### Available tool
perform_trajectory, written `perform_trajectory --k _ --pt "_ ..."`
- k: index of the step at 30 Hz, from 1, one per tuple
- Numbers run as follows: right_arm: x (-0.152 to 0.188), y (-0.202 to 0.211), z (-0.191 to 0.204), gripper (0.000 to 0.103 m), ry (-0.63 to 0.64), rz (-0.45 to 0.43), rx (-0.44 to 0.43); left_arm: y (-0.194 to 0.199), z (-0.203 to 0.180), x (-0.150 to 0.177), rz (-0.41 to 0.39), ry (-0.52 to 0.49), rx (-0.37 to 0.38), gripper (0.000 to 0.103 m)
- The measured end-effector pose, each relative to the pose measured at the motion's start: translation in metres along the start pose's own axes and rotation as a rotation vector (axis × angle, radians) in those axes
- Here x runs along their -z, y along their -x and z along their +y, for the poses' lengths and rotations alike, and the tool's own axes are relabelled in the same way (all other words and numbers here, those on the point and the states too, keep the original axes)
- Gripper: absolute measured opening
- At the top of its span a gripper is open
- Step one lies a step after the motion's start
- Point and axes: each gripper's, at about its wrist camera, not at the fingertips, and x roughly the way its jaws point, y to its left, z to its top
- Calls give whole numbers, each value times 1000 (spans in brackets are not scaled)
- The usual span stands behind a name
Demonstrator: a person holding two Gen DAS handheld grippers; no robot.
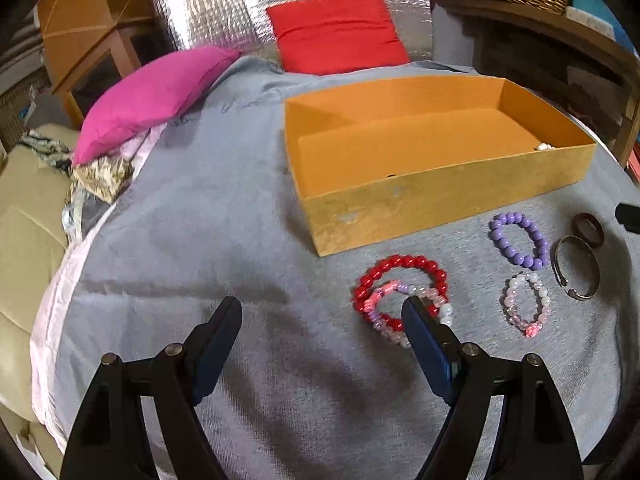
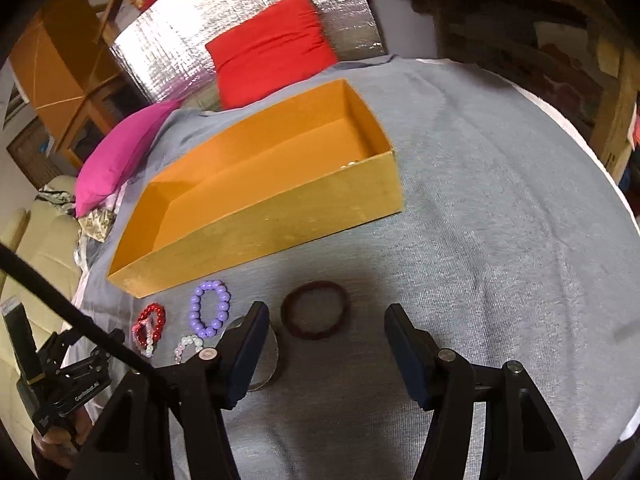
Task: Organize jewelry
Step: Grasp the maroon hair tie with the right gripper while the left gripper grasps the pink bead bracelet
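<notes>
The open rectangular orange-yellow cardboard box (image 1: 440, 196) sits in the upper middle of the left wrist view, its long axis running left to right and tilting slightly up toward the right. In its right near corner a few pale beads (image 1: 545, 146) peek over the wall.

Below it on the grey cloth (image 1: 200, 240) lie:
- a red bead bracelet (image 1: 400, 264) overlapped by a pink-and-clear bead bracelet (image 1: 384, 330)
- a purple bead bracelet (image 1: 520, 240)
- a second pale pink bead bracelet (image 1: 528, 304)
- an open silver metal cuff (image 1: 576, 268)
- a dark maroon ring bangle (image 2: 314, 314)

The left gripper (image 1: 322, 312) gapes wide and empty. The right gripper (image 2: 326, 318) is also open, holding nothing, just below the bangle.
</notes>
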Motion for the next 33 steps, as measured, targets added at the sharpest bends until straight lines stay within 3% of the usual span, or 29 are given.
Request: perform_trajectory --k 6,13,18,21,27,28,32,33 --pt "2 -14 6 46 16 42 57 -1 14 6 20 36 22 82" --pt "3 -27 10 32 36 43 126 1 20 7 22 68 128 82" --pt "2 -40 12 32 45 61 151 5 7 10 26 38 197 82" --pt "2 -43 15 32 60 58 166 -4 6 9 56 42 188 82" --pt "3 -48 19 32 95 49 190 -24 22 6 111 165 241 82" --pt "4 -49 21 31 103 47 197 -27 23 5 115 180 246 79" --pt "6 -52 28 27 137 41 212 -37 20 2 131 186 287 43" --pt "6 -52 28 27 141 41 214 -39 18 1 131 185 290 41"
